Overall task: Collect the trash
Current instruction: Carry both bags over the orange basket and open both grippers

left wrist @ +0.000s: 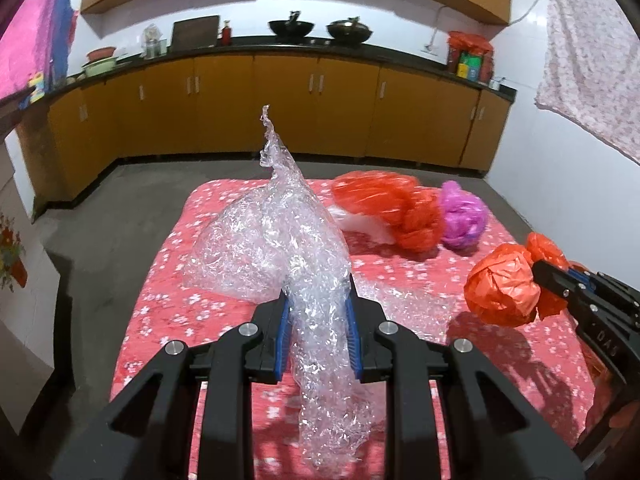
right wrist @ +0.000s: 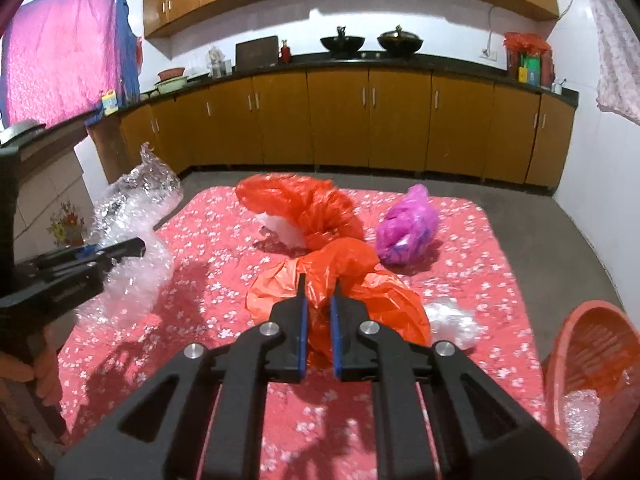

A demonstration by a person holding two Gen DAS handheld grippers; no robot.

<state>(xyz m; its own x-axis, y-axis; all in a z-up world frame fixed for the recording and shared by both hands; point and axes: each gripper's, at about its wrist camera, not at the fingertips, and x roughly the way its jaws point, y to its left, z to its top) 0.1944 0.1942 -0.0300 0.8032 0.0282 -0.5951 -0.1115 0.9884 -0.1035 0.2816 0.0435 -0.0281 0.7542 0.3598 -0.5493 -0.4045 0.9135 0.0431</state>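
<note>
Here both grippers are loaded. The left gripper (left wrist: 318, 312) is clenched on a long crumpled bubble wrap (left wrist: 280, 248), which stands up above the far-left part of the red cloth (left wrist: 168, 320) and also trails down toward the near edge. The right gripper (right wrist: 318, 300) pinches an orange bag (right wrist: 384, 296) by a bunched fold, held over the cloth's middle. A second orange bag (right wrist: 304, 204) and a purple bag (right wrist: 406, 226) lie far on the cloth, a small clear wad (right wrist: 452, 316) near right. The orange basket (right wrist: 592, 344) sits off the near-right edge with some wrap inside.

The slick film could slide out of either grip in transit. The wrap's trailing tail may snag the cloth or drape over the basket rim instead of dropping in.
</note>
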